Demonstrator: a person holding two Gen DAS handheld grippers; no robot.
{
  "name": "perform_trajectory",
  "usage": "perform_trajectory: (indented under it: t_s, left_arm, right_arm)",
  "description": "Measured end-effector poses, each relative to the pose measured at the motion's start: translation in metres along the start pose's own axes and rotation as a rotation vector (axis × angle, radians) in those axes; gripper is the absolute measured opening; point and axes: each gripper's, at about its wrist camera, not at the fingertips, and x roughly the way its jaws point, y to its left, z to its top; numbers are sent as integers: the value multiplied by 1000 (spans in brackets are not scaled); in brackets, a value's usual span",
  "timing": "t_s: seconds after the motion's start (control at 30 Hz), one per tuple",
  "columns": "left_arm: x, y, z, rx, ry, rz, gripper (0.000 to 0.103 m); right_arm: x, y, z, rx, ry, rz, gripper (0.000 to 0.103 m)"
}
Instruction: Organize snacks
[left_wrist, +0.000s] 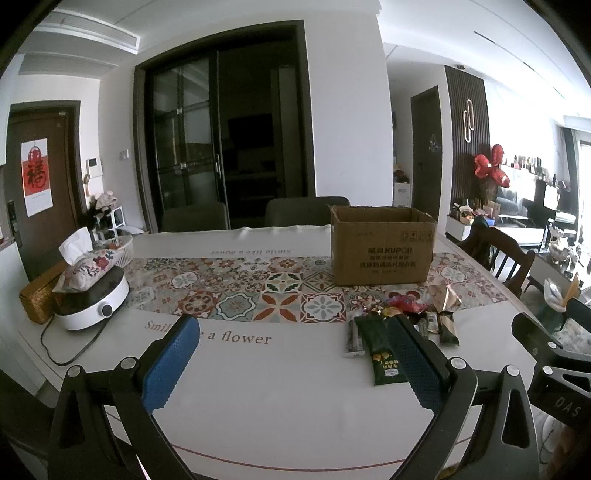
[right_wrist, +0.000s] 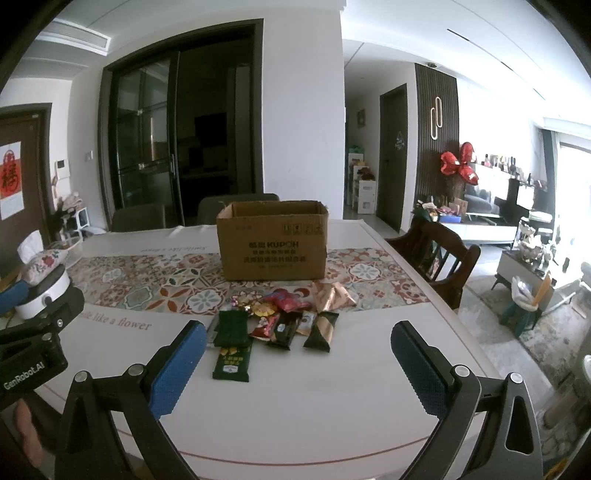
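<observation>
Hovering above worktop (right_wrist: 332, 406): right gripper (right_wrist: 297, 345) and left gripper (left_wrist: 291, 341), fingers spread, empty. Snack packets (right_wrist: 280, 325) frame centre, just before open cardboard box (right_wrist: 271, 242).

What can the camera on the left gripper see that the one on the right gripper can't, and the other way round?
Only the left wrist view shows the woven basket beside the white appliance, and that appliance's cord.

Only the right wrist view shows the whole snack pile unblocked, and the green stool on the floor.

Both show the cardboard box, open-topped, the snacks in front of it, the tissue pouch, the patterned table, and both open grippers, left and right.
</observation>
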Motion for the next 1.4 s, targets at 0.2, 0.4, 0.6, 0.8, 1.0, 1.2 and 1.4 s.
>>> perform_trajectory:
  t_s: [0.2, 0.4, 0.6, 0.8, 1.0, 1.2, 1.4]
  left_arm:
    - [0, 0, 0, 0, 0, 0, 103]
    - [0, 1, 1, 0, 0, -1, 103]
    - [0, 0, 1, 0, 1, 0, 103]
    - [0, 0, 0, 0, 5, -2, 103]
    - [1, -1, -3, 4, 19, -4, 103]
    - [16, -6, -5, 18, 34, -15, 103]
    - [32, -19, -7, 36, 59, -45, 102]
  right_arm:
    - [0, 0, 0, -1, -1, 0, 101]
    - [-1, 0, 1, -1, -2, -1, 101]
    - [-1, 0, 0, -1, -3, -1, 101]
    - [0, 0, 1, 0, -2, -2, 101]
    - [-1, -2, 5, 2, 4, -4, 101]
    - [11, -4, 1, 9, 26, -9, 101]
    - [28, -5, -7, 12, 47, -25, 101]
